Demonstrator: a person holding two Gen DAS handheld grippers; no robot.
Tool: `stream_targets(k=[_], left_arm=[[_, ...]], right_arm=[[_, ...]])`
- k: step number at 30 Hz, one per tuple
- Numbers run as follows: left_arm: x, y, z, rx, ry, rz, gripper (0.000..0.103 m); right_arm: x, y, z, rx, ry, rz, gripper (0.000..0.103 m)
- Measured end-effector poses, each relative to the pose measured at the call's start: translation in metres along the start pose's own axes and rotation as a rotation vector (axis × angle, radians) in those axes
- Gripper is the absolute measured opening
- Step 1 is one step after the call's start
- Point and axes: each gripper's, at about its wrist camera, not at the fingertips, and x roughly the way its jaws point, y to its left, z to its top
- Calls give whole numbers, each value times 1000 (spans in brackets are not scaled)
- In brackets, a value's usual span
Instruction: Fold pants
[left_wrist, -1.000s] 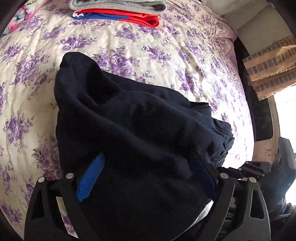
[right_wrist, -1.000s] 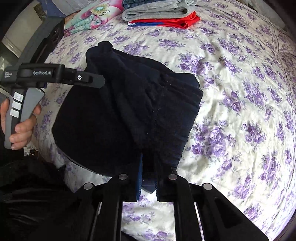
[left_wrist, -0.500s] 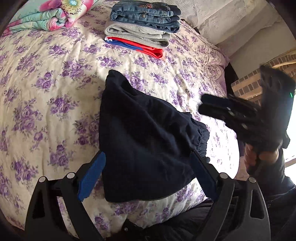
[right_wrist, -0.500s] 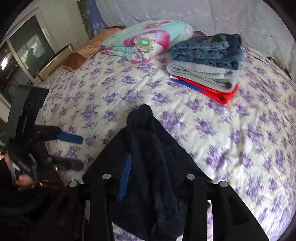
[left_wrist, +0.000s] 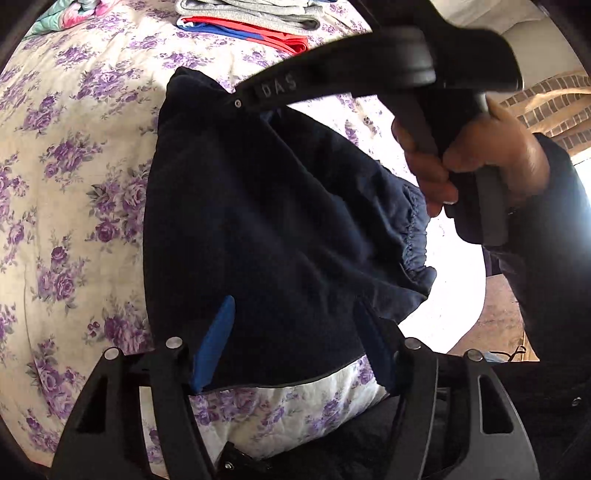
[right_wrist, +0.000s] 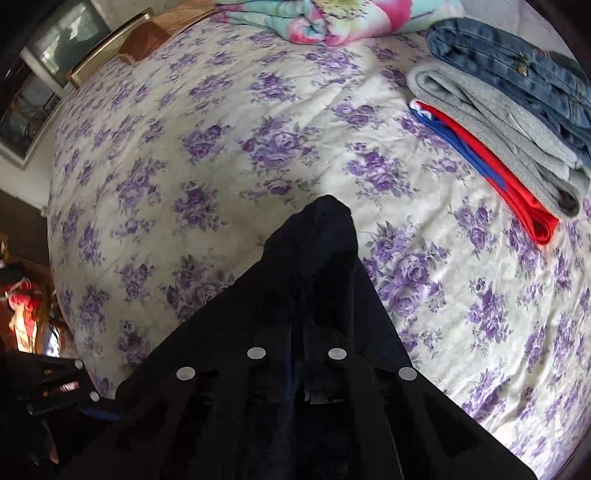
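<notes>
Nearest me, my left tongs (left_wrist: 291, 343) straddle the near edge of the navy pants (left_wrist: 266, 229); the jaws have just been narrowing, yet the blue pads don't visibly press the cloth. My right tongs (right_wrist: 295, 373) are closed, apparently pinching a dark fold that runs up toward 12 o'clock. The pants lie bunched on the flowered bed (right_wrist: 221, 155), partly gathered but not yet a neat rectangle, so I judge folding about midway. Farther off, at 2 o'clock, a stack of folded clothes (right_wrist: 509, 122) waits.

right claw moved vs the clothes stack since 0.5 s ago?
Yes. In its own view the clothes stack slid right and nearer; the right claw is shut on the navy pants.
</notes>
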Motion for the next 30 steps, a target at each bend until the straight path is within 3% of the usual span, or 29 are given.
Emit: stream_targets(k=[3,7,9,12,14,16,18,22,26,30], left_arm=[[27,7,-1,9,55,24,64],[23,3,3,16,69,24,66],[11,-1,3,22,60,47,66],[-19,3,7,-1,-13,36,70],[-40,15,12,-47,-79,46,87],[-44,33,16,-107,-96,71,90],[-34,53,20,-190,-51,64,90],[-8,81,17,-300,37,-23,90],[9,87,13,-317,94,-63,90],[22,83,21,-295,141,-51,90]], right_arm=[[37,-10,0,67,62,-11,13],[21,-6,-7,34,10,-9,21],[-12,-11,-13,59,-44,-10,37],[-80,-24,-37,88,-203,-8,62],[-116,-35,-63,127,-284,-18,86],[-135,-48,-96,188,-314,-27,91],[-136,-64,-133,285,-295,-31,91],[-112,-84,-214,520,-216,24,91],[-71,-83,-262,711,-192,231,91],[-36,-78,-273,779,-195,341,91]])
